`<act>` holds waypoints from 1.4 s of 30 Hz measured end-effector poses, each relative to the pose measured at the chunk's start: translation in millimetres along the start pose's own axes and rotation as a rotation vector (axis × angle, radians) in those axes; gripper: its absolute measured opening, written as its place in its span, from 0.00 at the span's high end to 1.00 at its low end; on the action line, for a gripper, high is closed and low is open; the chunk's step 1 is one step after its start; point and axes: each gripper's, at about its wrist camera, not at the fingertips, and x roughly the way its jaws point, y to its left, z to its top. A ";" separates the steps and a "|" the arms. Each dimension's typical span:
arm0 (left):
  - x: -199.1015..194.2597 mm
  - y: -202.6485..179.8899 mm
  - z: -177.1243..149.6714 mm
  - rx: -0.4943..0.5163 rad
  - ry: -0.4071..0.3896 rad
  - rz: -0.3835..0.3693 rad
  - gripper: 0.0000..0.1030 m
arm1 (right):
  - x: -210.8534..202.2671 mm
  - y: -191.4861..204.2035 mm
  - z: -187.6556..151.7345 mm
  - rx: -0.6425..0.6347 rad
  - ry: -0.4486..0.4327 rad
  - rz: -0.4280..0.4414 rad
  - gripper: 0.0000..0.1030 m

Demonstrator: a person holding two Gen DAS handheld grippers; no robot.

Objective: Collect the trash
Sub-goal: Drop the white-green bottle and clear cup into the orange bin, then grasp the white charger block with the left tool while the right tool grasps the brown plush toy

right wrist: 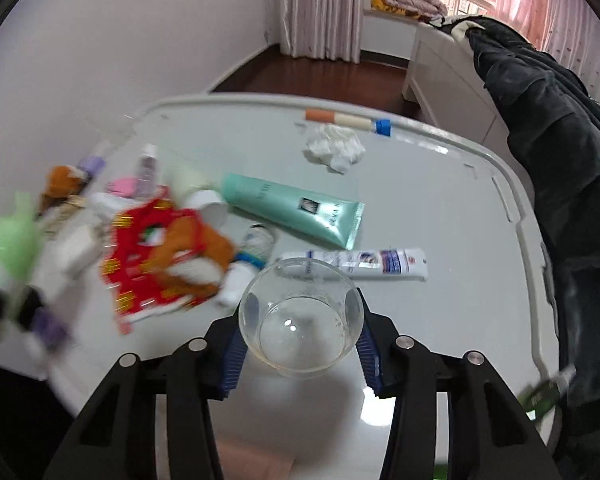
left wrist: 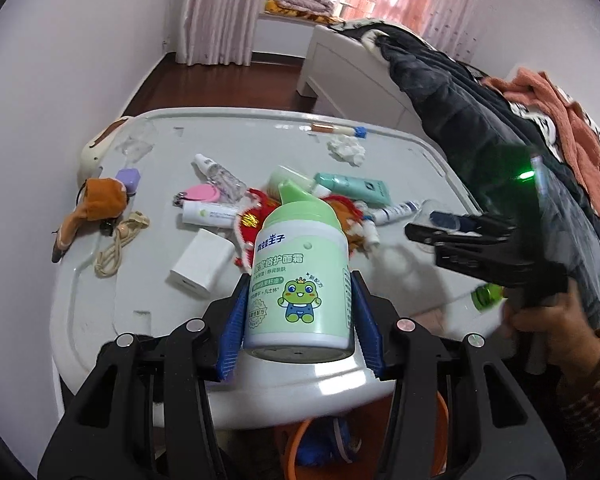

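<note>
Clear plastic, thin-walled and see-through: that's the little cup [right wrist: 300,320] the right gripper [right wrist: 300,344] has at the near edge of the white surface [right wrist: 440,184]. The jaws are partway closed with the blue pads against the cup's two sides, so I'd call it gripped. Looks super light, but squeeze hard and I reckon it'll buckle or pop out, since the wall is smooth and rounded. Taking it low on the body like this seems about right, gently.

Over on the other side, the left gripper [left wrist: 300,312] has a pale green cream bottle [left wrist: 300,276] with a cartoon frog on it, jaws about half open and pressed on both sides of the body near its base. It's tilted away, cap end pointing toward the far clutter. Rigid plastic, probably light if it's empty, label a bit slick, but the straight sides give the pads plenty to bite.

Still lying on the surface: a teal tube [right wrist: 296,212] in the middle, a white tube [right wrist: 364,264] just nearer, a crumpled tissue [right wrist: 336,148] farther back, plus a red knitted thing [right wrist: 160,256] to the left. Tubes will be squashy and flat, easiest taken across the middle. The tissue weighs nothing, so just pinch a fold.
</note>
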 end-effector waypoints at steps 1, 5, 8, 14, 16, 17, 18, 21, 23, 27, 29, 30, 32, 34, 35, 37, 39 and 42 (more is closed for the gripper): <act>-1.9 -3.6 -3.4 0.010 0.004 -0.009 0.54 | -17.2 3.9 -8.9 -0.002 -0.008 0.027 0.54; -9.5 -33.0 -45.7 0.055 0.109 -0.097 0.54 | -62.6 21.2 -56.8 -0.040 0.019 0.114 0.54; -9.4 -52.4 -89.5 0.077 0.222 -0.143 0.54 | -72.5 32.9 -109.2 -0.067 0.100 0.170 0.54; 2.4 -68.2 -148.8 0.075 0.394 -0.128 0.54 | -53.4 49.6 -187.0 -0.065 0.267 0.222 0.54; 3.4 -64.4 -149.7 0.050 0.403 -0.109 0.51 | -45.4 51.2 -196.2 -0.068 0.315 0.221 0.30; 2.1 -60.7 -147.2 0.030 0.393 -0.104 0.47 | -45.7 50.7 -196.5 -0.066 0.313 0.209 0.24; 0.2 -58.3 -147.2 0.018 0.381 -0.098 0.44 | -47.9 50.7 -197.9 -0.064 0.305 0.200 0.18; -5.7 -50.9 -139.2 -0.007 0.349 -0.089 0.43 | -56.0 47.0 -191.0 -0.055 0.256 0.179 0.18; -9.4 -44.8 -128.4 -0.013 0.317 -0.079 0.43 | -63.2 41.1 -182.9 -0.030 0.213 0.176 0.17; -21.0 -25.9 -81.9 0.016 0.189 -0.006 0.42 | -78.5 26.3 -163.5 0.016 0.154 0.198 0.14; -19.9 -14.0 -52.1 0.034 0.137 0.034 0.36 | -89.9 22.8 -150.2 0.015 0.109 0.192 0.13; -15.2 -7.7 -36.4 0.048 0.122 0.048 0.35 | -91.7 20.5 -144.4 0.014 0.094 0.193 0.12; 0.7 6.1 -10.7 0.071 0.116 0.090 0.35 | -100.8 18.8 -131.6 0.011 0.049 0.187 0.11; 23.2 20.8 8.8 0.076 0.142 0.132 0.35 | -106.8 15.2 -119.7 0.012 0.011 0.177 0.09; 37.3 31.3 17.0 0.076 0.167 0.153 0.35 | -106.7 14.3 -115.5 0.014 0.003 0.176 0.09; 55.8 43.4 25.7 0.079 0.198 0.193 0.35 | -107.1 11.7 -111.3 0.022 -0.006 0.184 0.09; 73.5 49.4 30.6 0.098 0.227 0.223 0.35 | -105.2 11.5 -112.4 0.021 -0.003 0.188 0.09; 91.2 50.8 31.3 0.147 0.252 0.255 0.35 | -99.3 12.2 -114.9 0.017 0.014 0.194 0.09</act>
